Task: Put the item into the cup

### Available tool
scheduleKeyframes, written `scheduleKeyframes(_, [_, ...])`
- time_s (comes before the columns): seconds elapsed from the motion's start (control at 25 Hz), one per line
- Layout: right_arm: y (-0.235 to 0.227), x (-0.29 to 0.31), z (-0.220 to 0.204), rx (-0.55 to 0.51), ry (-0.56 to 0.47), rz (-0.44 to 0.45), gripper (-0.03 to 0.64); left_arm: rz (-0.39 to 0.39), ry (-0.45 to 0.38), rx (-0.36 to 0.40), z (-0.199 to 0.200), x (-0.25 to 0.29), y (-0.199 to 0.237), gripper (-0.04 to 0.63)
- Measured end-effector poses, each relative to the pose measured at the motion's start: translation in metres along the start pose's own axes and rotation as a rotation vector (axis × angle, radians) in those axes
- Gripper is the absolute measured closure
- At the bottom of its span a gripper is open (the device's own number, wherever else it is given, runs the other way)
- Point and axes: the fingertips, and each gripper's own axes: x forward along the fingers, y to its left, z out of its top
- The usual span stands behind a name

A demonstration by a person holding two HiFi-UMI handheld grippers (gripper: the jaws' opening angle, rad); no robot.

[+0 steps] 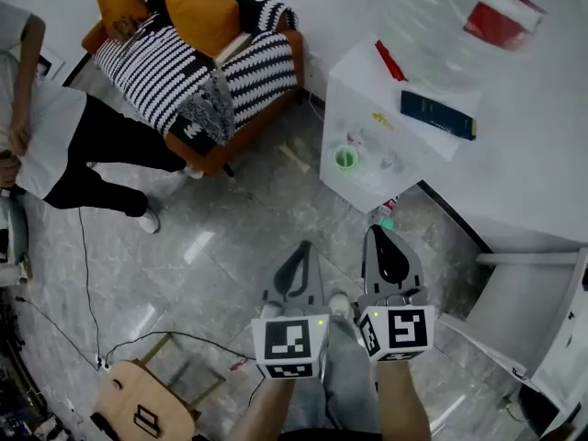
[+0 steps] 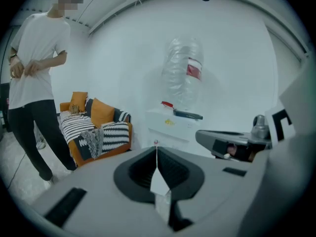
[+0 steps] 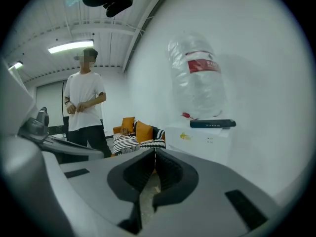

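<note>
OK, both units idle. Left hand-held gripper is clenched, jaws meeting at the tips with nothing between them. Right hand-held gripper is the same. Both hang over the marble floor in front of the water dispenser, well apart from it. The green cup stands upright on the dispenser's front ledge, mouth up. On the dispenser's top lie 1 dark flat box and 1 red item; can't tell what the red one is. A big clear bottle with a red label sits on the dispenser. Left of the dispenser is an orange armchair with striped cushions. Farther left of the dispenser, 1 person stands in a white shirt and black trousers.
</note>
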Motion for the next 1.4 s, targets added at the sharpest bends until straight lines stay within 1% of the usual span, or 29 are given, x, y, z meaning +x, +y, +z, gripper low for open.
scheduleKeyframes(0.12, [0.004,-0.013,0.024,0.001,-0.011,0.007,0.606,0.005,-0.031,-0.001,0.027,-0.014,-0.004,0.581])
scheduleKeyframes(0.32, [0.019,-0.032,0.072,-0.032,-0.055,0.053,0.606,0.014,-0.086,0.005,0.07,-0.044,-0.013,0.581])
scheduleKeyframes(0.44, [0.026,-0.046,0.102,-0.019,-0.099,0.058,0.606,0.014,-0.118,-0.006,0.09,-0.061,-0.02,0.581])
scheduleKeyframes(0.52, [0.028,-0.055,0.118,0.009,-0.116,0.054,0.606,0.009,-0.139,0.0,0.104,-0.069,-0.024,0.581])
scheduleKeyframes(0.64, [0.027,-0.065,0.138,0.044,-0.121,0.052,0.606,-0.011,-0.172,0.013,0.126,-0.081,-0.033,0.581])
scheduleKeyframes(0.76, [0.028,-0.079,0.161,0.027,-0.152,0.054,0.606,-0.031,-0.209,0.042,0.147,-0.094,-0.041,0.581])
scheduleKeyframes(0.92, [0.022,-0.096,0.198,-0.013,-0.22,0.056,0.606,-0.081,-0.247,0.02,0.172,-0.1,-0.057,0.581])
scheduleKeyframes(1.0, [0.019,-0.106,0.211,-0.035,-0.242,0.051,0.606,-0.106,-0.28,0.041,0.189,-0.106,-0.069,0.581])
scheduleKeyframes(1.16, [0.021,-0.12,0.233,-0.064,-0.284,0.046,0.606,-0.108,-0.344,0.096,0.221,-0.121,-0.08,0.581])
scheduleKeyframes(1.4, [0.023,-0.121,0.241,-0.087,-0.291,0.069,0.606,-0.101,-0.368,0.148,0.232,-0.129,-0.089,0.581])
